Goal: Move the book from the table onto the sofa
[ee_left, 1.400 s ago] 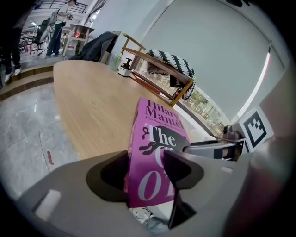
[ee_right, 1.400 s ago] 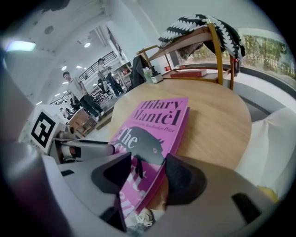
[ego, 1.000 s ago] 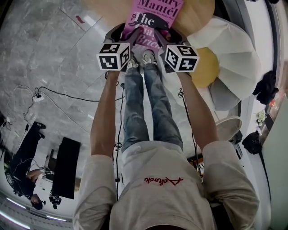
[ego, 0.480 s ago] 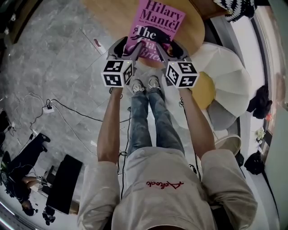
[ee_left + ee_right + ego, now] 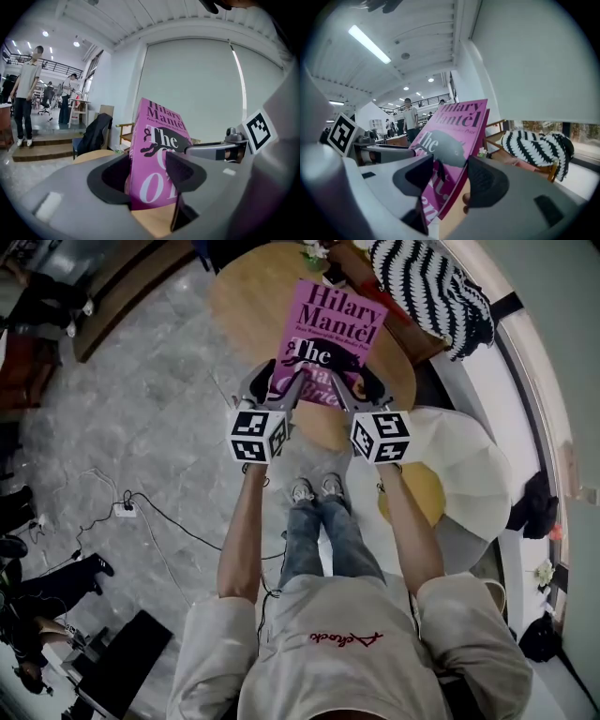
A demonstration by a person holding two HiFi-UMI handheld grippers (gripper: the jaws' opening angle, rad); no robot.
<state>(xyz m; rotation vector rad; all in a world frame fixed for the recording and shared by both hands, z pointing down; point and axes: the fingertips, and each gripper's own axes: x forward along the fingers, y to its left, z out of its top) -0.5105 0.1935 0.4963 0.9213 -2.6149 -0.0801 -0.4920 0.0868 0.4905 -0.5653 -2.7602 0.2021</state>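
Note:
A thick pink paperback book point(image 5: 333, 329) is held up in the air over a round wooden table point(image 5: 248, 296). My left gripper point(image 5: 277, 382) is shut on its near left corner and my right gripper point(image 5: 361, 382) on its near right corner. In the left gripper view the book point(image 5: 157, 159) stands between the dark pads of that gripper point(image 5: 147, 176), its cover facing right. Seen from the right gripper view, the book point(image 5: 450, 145) leans between the pads of that gripper point(image 5: 447, 180). The title is partly hidden by the jaws.
A black-and-white striped cushion point(image 5: 431, 287) lies on a wooden seat behind the table. A white padded seat point(image 5: 473, 474) with a yellow cushion point(image 5: 422, 495) sits at the right. Cables point(image 5: 141, 512) run across the grey floor at the left. People stand far off point(image 5: 26, 93).
Both grippers have risen together with the book, which now hangs well above the table. The person's arms have stretched forward and the table top has come into view under the book.

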